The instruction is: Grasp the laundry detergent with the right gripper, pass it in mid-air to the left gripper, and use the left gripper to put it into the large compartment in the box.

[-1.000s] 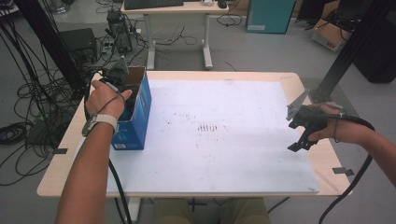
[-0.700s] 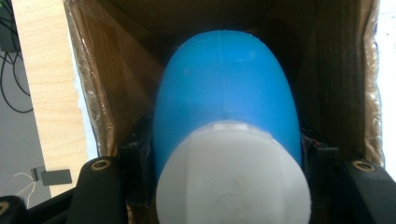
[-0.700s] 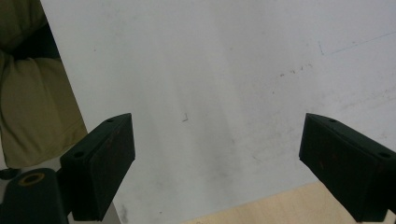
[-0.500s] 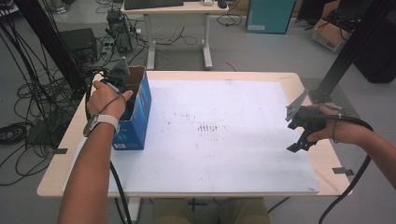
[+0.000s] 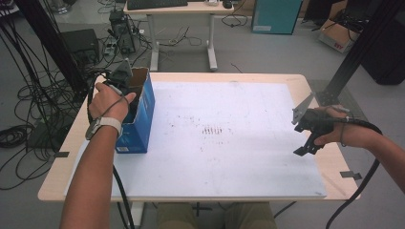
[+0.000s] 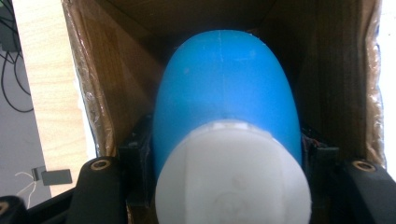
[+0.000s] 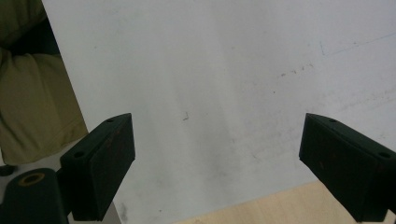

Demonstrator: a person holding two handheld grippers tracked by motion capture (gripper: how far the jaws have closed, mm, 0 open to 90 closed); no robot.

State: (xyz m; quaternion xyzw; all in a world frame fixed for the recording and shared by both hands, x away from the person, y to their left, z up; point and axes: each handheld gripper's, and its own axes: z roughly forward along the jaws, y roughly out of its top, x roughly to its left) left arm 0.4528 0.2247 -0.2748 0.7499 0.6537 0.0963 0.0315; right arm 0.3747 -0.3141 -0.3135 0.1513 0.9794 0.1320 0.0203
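Blue plastic with a white cap is what your left claw [image 6: 224,186] is clamped on: a blue bottle [image 6: 226,93] lying nose-first inside the cardboard box [image 6: 107,84], its far end swallowed by the dark of the box bottom. Both pads are mostly hidden behind the bottle's shoulders, and the cap is cut off by the lower edge of the left gripper view. From the high view you see the box [image 5: 141,114] standing open near the surface's left edge, blue outside, brown inside, with your left hand [image 5: 109,101] over its mouth, so the bottle and the claw tips are covered there. Your right claw [image 5: 305,140] hangs released, jaws wide apart with nothing between them, above the white sheet [image 5: 229,138] near the surface's right edge. The surface [image 5: 334,164] shows bare wood beside it.
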